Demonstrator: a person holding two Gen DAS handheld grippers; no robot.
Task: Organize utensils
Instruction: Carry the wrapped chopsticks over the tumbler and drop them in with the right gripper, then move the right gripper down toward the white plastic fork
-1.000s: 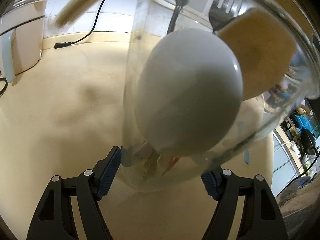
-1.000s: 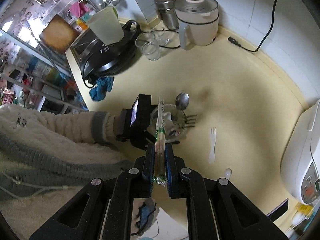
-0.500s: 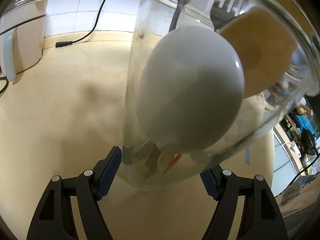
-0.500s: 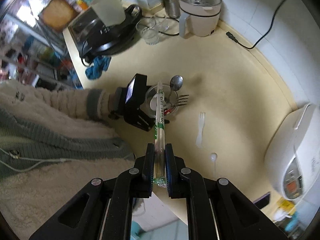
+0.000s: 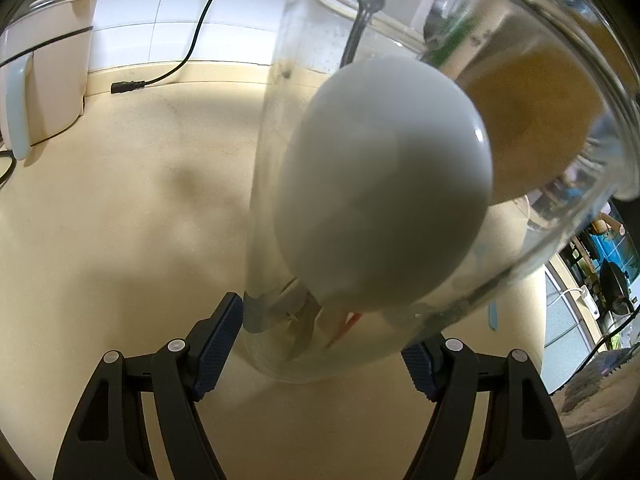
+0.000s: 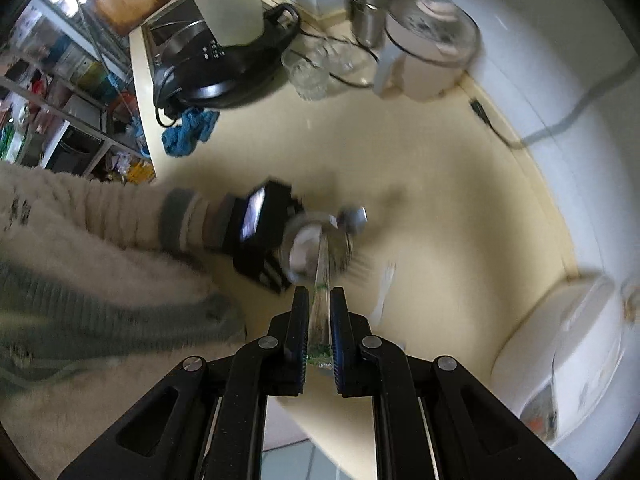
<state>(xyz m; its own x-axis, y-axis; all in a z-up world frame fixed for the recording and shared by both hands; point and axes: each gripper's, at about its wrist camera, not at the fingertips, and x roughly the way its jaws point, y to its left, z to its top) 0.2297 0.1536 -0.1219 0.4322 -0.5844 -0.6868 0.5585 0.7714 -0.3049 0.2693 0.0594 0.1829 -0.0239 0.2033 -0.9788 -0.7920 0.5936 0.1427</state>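
My left gripper (image 5: 320, 344) is shut on the base of a clear glass jar (image 5: 276, 184) that rests on the cream counter. The jar holds a big white spoon (image 5: 380, 192), a wooden spoon (image 5: 532, 128) and a metal spoon (image 5: 366, 0). From above, my right gripper (image 6: 319, 300) is shut on a pair of wrapped chopsticks (image 6: 321, 276) with green print. Their far end is at the mouth of the jar (image 6: 304, 240); the green print (image 5: 448, 40) shows through the glass. A white plastic fork (image 6: 384, 292) lies on the counter right of the jar.
A white kettle (image 5: 44, 80) and a loose power plug (image 5: 128, 87) sit at the back wall. A white rice cooker (image 6: 560, 360) stands at the right. A black appliance (image 6: 224, 64), glass cups (image 6: 312, 72) and a blue cloth (image 6: 190, 132) are at the far left.
My right gripper has swung the chopsticks over the jar, and their green print now shows at the jar's top in the left wrist view. The left gripper and jar stay still.
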